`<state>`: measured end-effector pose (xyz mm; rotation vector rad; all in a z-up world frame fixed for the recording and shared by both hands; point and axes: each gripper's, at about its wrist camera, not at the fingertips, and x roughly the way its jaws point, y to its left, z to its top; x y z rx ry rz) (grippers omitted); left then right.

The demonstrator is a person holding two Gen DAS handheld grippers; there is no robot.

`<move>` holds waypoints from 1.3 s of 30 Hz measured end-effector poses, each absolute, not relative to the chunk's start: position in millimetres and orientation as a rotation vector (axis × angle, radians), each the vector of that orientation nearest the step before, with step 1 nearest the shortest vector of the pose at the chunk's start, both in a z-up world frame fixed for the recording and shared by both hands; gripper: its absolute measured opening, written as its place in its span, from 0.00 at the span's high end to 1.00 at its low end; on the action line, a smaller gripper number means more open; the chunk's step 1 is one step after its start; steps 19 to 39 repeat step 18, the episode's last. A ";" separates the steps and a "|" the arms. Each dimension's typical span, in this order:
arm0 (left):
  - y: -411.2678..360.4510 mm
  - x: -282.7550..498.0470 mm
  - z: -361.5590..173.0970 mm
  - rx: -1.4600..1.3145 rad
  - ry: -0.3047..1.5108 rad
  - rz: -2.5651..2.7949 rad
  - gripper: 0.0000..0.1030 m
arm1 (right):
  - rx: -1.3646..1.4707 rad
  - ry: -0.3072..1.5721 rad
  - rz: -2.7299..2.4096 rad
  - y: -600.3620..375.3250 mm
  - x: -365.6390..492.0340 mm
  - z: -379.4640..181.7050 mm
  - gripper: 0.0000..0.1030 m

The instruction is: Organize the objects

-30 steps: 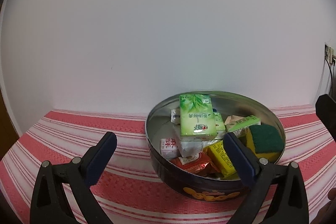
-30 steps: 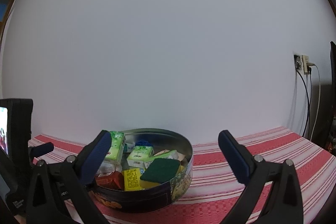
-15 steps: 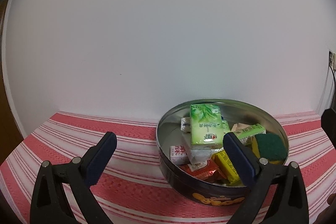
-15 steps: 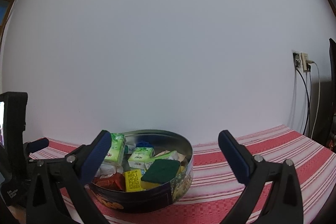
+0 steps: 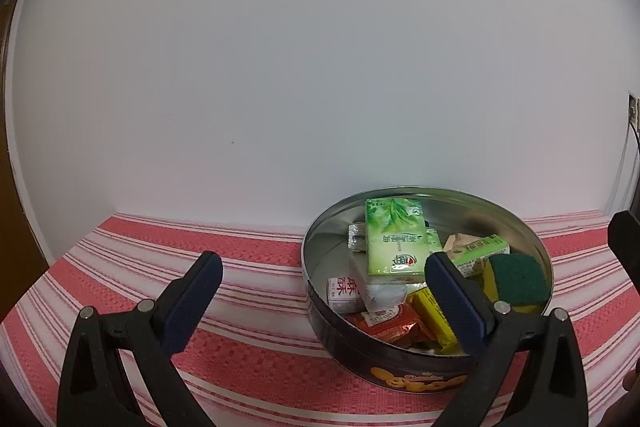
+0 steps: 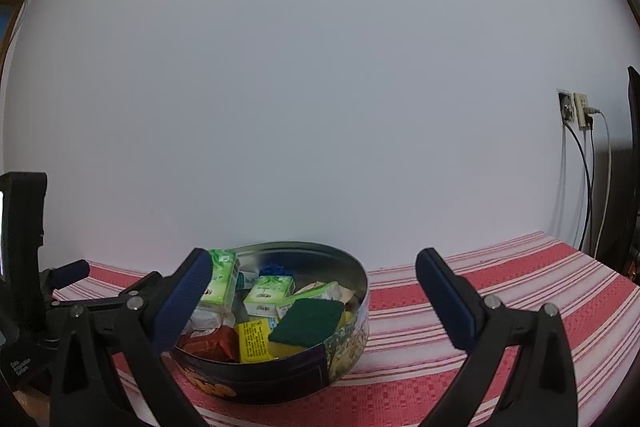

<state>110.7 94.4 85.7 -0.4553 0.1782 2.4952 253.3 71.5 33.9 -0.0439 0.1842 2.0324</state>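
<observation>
Since round tin (image 5: 400,367) near table's back edge already holds tissue pack (image 5: 392,241), sponge (image 5: 518,279), yellow packet (image 6: 253,341) and red wrapper (image 5: 394,323), sorting looks near done. Striped cloth (image 5: 248,255) bare around tin. Left gripper (image 5: 324,297) and right gripper (image 6: 312,297): jaws apart, empty, hovering near tin.

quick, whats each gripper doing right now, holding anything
Left gripper: open, holding nothing, in front of the round tin.
Right gripper: open, holding nothing.
</observation>
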 end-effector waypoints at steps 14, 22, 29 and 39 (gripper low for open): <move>97.6 105.8 81.9 -0.499 0.171 2.490 0.00 | -0.047 0.181 2.035 72.4 253.2 33.0 0.00; 98.8 104.5 80.9 -0.510 0.175 2.494 0.00 | -0.055 0.180 2.040 73.5 252.8 32.1 0.00; 98.8 104.5 80.9 -0.510 0.175 2.494 0.00 | -0.055 0.180 2.040 73.5 252.8 32.1 0.00; 98.8 104.5 80.9 -0.510 0.175 2.494 0.00 | -0.055 0.180 2.040 73.5 252.8 32.1 0.00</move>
